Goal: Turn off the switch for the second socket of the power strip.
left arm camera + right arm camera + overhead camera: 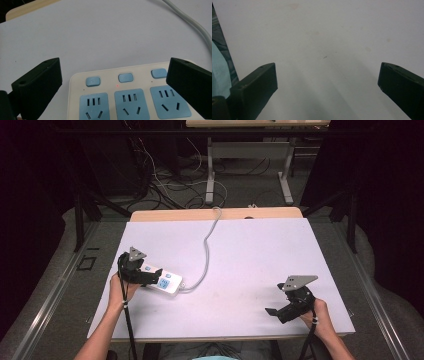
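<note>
**Left jaws wide over the power strip, right jaws over bare table**

I hold my left gripper (113,82) low over the white power strip (130,97), jaws spread wide and gripping nothing. In the left gripper view the strip lies between and just beyond my two black jaws: three blue sockets in a row, each with a blue switch (125,77) above it, and a small red light (117,86) glowing under the middle switch. My right-hand jaw in that view covers part of the end socket. I cannot tell whether either jaw touches the strip.

From the high view, the power strip (167,284) sits at the left part of the white table (250,255), near its front edge, right at my left gripper (145,276). Its grey cable (207,245) curves away across the table to the far edge.

My right gripper (280,312) is well apart from the strip, at the right front of the table. Its jaws are also spread wide and hold nothing, with bare table surface (324,50) between them.
</note>
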